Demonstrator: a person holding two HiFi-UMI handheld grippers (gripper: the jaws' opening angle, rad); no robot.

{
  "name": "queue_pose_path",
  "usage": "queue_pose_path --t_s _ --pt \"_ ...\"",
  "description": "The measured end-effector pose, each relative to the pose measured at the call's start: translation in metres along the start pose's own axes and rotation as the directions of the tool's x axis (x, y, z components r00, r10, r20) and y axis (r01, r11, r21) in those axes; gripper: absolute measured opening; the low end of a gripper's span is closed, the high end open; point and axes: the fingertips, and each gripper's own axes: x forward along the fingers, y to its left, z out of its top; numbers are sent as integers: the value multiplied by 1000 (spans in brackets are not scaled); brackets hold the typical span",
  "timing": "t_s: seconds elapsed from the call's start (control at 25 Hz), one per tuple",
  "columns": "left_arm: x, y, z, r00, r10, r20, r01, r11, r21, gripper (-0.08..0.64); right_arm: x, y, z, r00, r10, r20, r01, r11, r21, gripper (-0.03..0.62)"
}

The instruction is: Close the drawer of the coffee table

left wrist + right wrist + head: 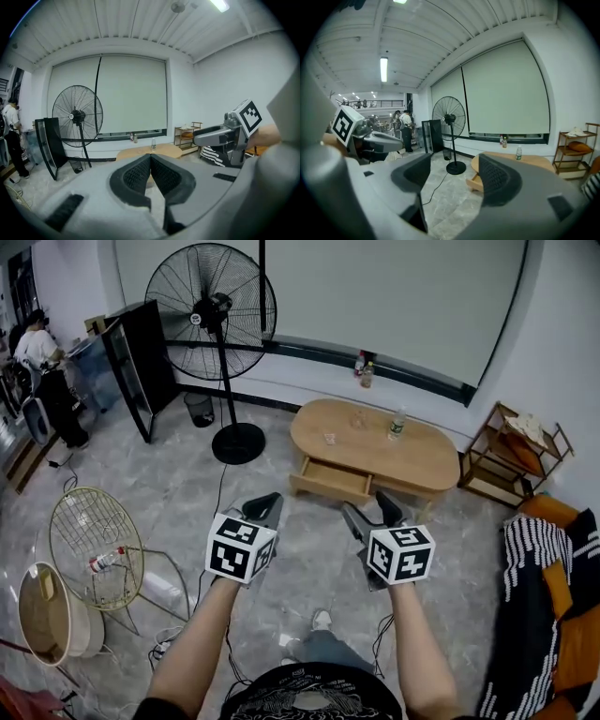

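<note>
Currently the drawer [330,479] juts open from the near side of the table [422,456], well apart from both claws, so the approach comes first. The left claw [265,507] is clenched and empty; the right claw [370,509] is released and empty, free to push the drawer front.

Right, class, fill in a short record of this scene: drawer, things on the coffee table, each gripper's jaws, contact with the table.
drawer: open, pulled out of the front of the coffee table
on table: one bottle, upright
left gripper: jaws together, empty
right gripper: jaws apart, nothing between them
contact: none; both grippers held in the air short of the table
</note>
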Motion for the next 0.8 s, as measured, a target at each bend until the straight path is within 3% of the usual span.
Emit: queue_pose_path --t_s 0.36,0.8 --pt "51 36 18 1000 11 15 -11 1000 25 3 52 -36 2 999 -33 13 33 999 38 318" --pt "186 111 43 999 -31 -33 33 997 70 3 173 -121 24 994 -104 16 102 991 86 345"
